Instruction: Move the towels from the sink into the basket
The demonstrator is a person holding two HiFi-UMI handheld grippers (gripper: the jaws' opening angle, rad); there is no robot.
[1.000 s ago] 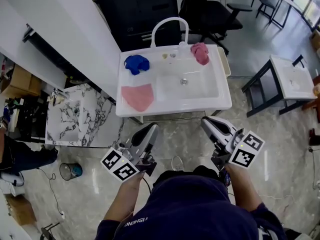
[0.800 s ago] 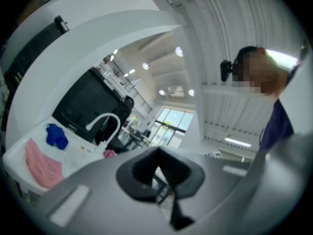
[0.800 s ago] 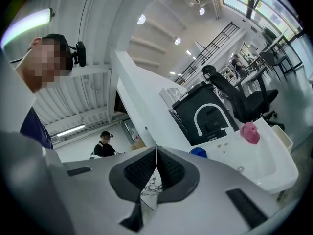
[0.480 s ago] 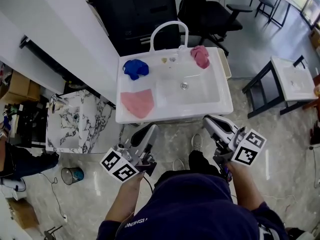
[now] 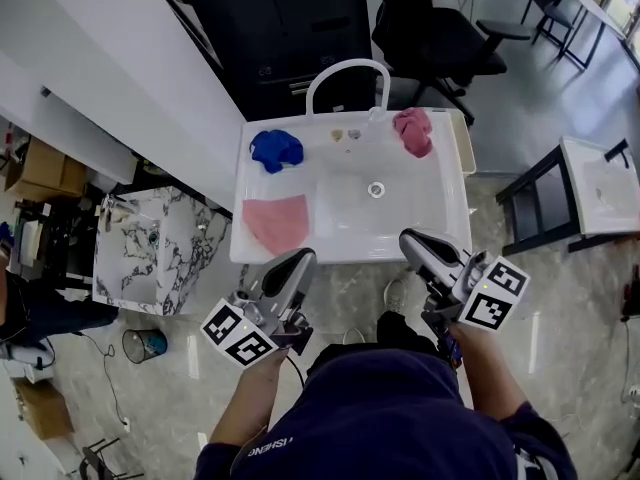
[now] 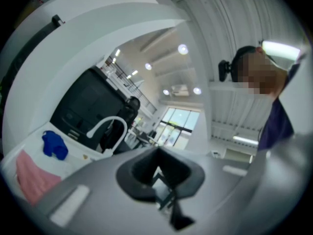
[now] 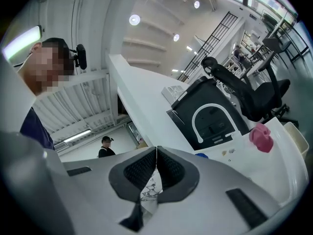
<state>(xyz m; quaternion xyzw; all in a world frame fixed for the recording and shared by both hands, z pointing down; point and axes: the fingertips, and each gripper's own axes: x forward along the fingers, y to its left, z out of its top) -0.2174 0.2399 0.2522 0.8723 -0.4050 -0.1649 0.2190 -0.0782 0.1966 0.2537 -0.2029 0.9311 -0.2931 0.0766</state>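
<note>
A white sink [image 5: 440, 203] stands ahead of me with an arched white faucet [image 5: 347, 68] at its back. A blue towel [image 5: 275, 149] lies crumpled at its back left, a flat pink towel [image 5: 277, 220] at its front left, and a bunched deep-pink towel [image 5: 413, 131] at its back right. My left gripper [image 5: 301, 259] is shut and empty just short of the sink's front edge, below the flat pink towel. My right gripper [image 5: 409, 238] is also shut and empty, at the front edge on the right. The left gripper view shows the blue towel [image 6: 54, 145] and pink towel [image 6: 32, 177]; the right gripper view shows the deep-pink towel [image 7: 260, 137].
A pale bin [image 5: 466, 148] hugs the sink's right side. A marble-patterned basin unit [image 5: 150, 238] stands to the left, a dark cabinet [image 5: 300, 28] and an office chair [image 5: 440, 28] behind, a small table [image 5: 600, 183] to the right. A small bucket [image 5: 140, 345] sits on the floor.
Both grippers have come forward to the sink's front edge, still shut. The sink now lies closer below me; the towels have not moved.
</note>
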